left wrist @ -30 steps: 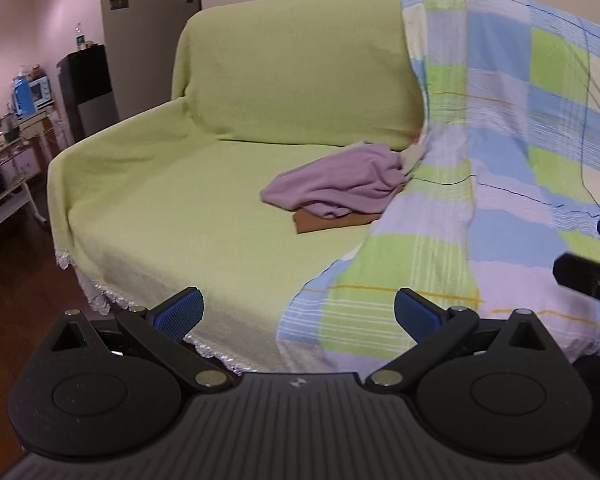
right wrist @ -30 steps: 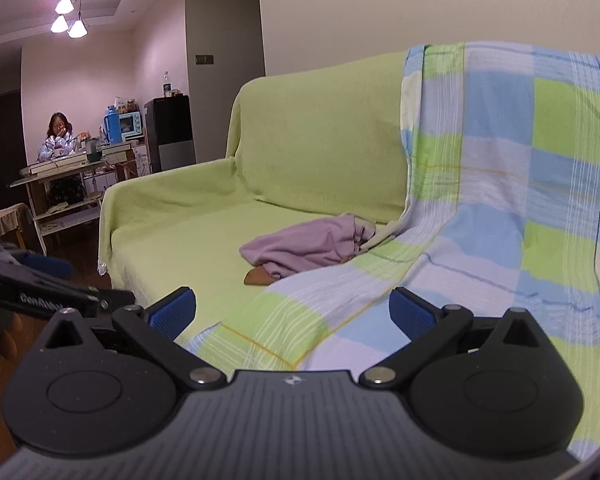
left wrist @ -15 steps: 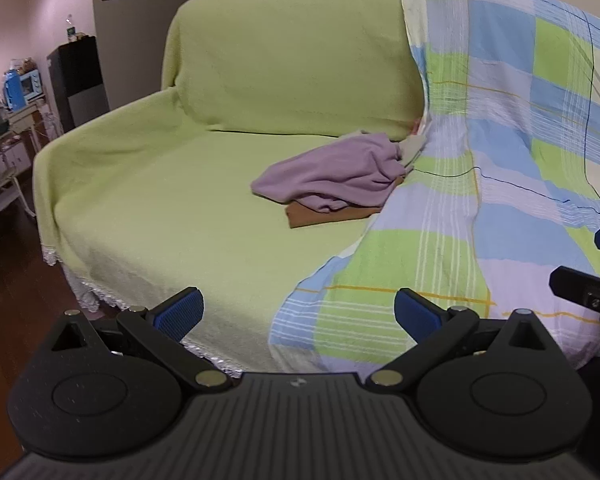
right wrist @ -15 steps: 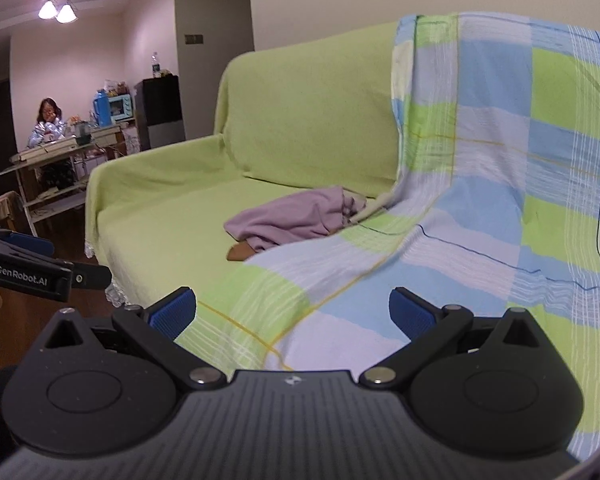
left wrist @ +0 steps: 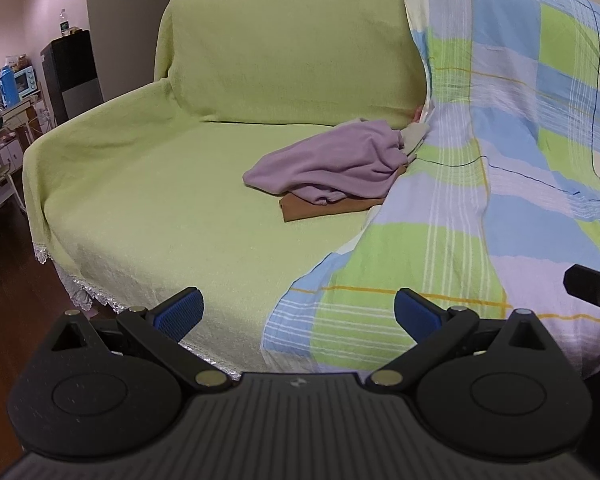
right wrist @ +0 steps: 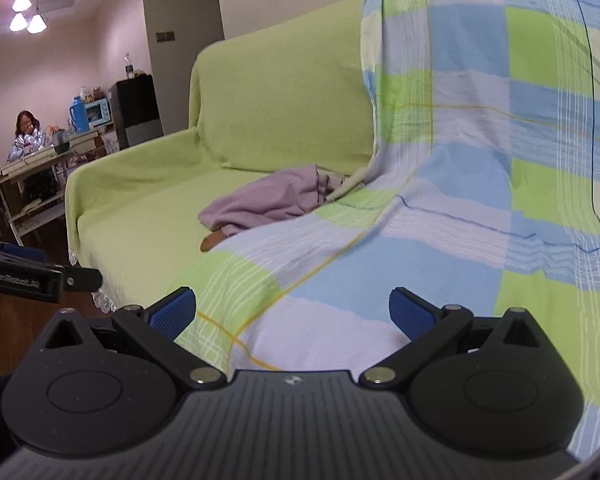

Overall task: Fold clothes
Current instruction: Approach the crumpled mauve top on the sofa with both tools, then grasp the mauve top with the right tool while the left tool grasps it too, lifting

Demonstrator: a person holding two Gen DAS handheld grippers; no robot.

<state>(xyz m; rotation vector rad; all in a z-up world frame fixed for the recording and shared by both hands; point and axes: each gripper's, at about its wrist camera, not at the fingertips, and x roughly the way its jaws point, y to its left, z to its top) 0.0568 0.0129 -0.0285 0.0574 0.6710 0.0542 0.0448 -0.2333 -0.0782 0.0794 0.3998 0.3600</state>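
Holding nothing, your left gripper [left wrist: 298,312] and right gripper [right wrist: 292,310] gape wide — the far purple garment [left wrist: 332,168] looks soft, light, floppy — pinch a loose edge.

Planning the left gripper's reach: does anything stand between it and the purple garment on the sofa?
Nothing visible does. Only bare green sofa cover lies between the open left gripper and the purple garment.

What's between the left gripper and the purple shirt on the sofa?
Only bare green sofa cover lies between the left gripper and the purple shirt, seen in the left wrist view.
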